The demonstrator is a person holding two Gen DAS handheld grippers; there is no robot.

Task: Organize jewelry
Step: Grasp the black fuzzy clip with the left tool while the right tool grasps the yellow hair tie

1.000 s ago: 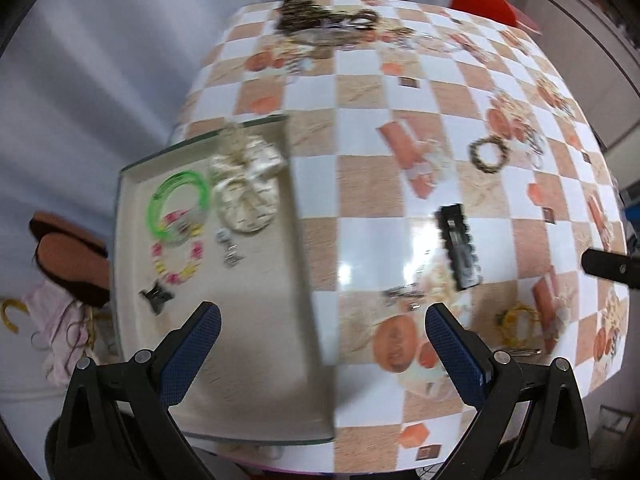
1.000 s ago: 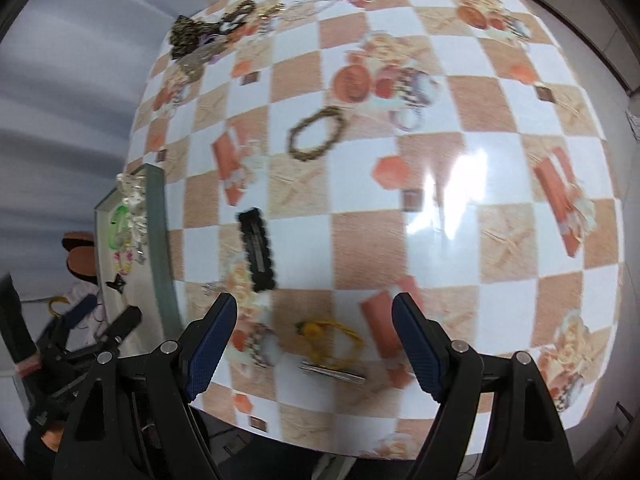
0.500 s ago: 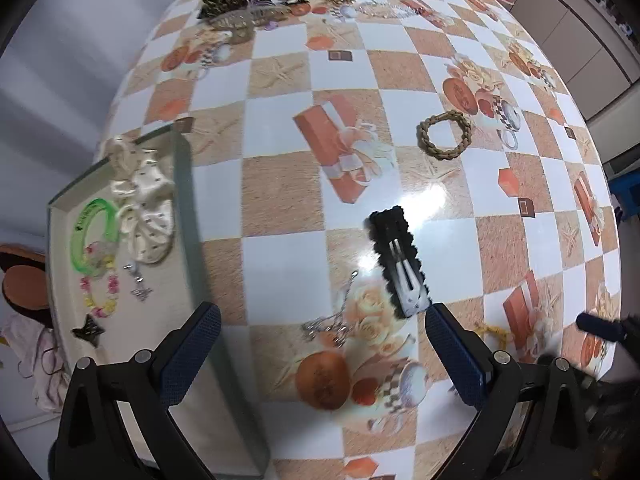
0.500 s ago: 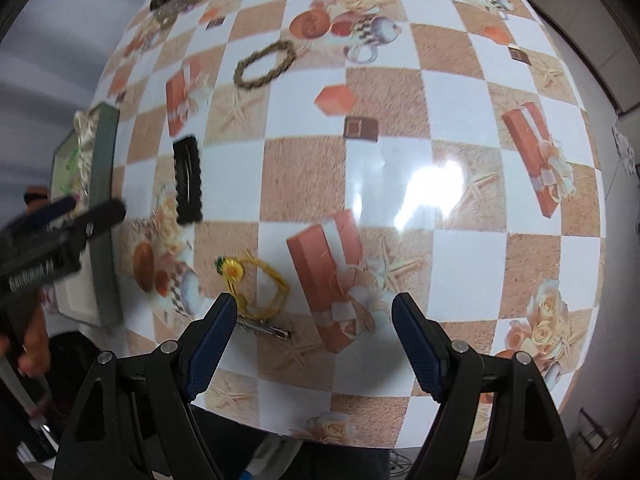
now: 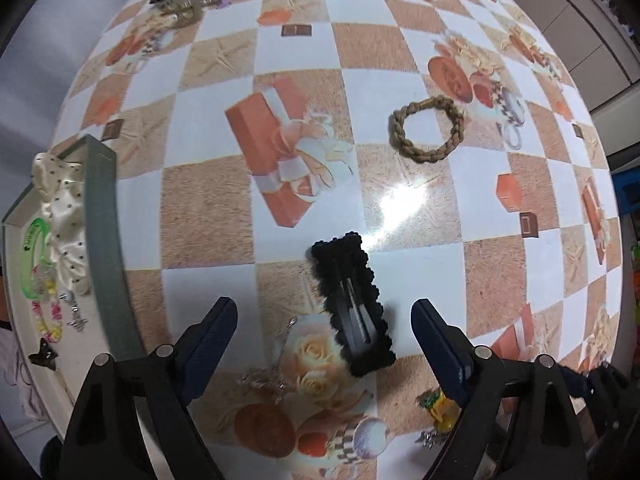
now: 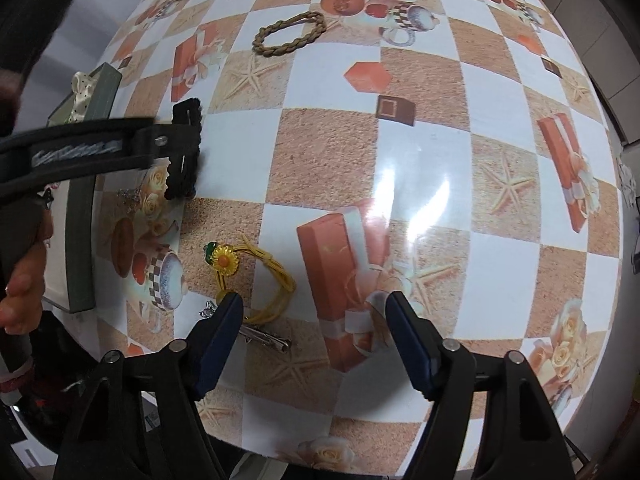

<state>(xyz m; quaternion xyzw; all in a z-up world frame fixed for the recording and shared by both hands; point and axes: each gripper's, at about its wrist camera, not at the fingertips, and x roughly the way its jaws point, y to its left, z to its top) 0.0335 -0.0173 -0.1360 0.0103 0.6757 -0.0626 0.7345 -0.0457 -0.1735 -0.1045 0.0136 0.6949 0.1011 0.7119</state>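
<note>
Your tray (image 5: pixel 102 240) sits at the table's (image 5: pixel 420 264) left edge, bracelets (image 5: pixel 34 256) inside. Hair clip (image 5: pixel 352 304) lies near, right of it; braided ring (image 5: pixel 426 128) farther right.

Both views are bright and evenly lit from above; white glare patches sit on the glossy tablecloth (image 5: pixel 400 200) near the centre of each; strong fisheye bulge bends the checks toward dark rounded corners; the other gripper's arm (image 6: pixel 76 152) in the right view is blurred.

Home dining spot, round table (image 5: pixel 208 208) under printed checkered oilcloth, shoes on floor; cabinet doors (image 5: pixel 580 32) behind
</note>
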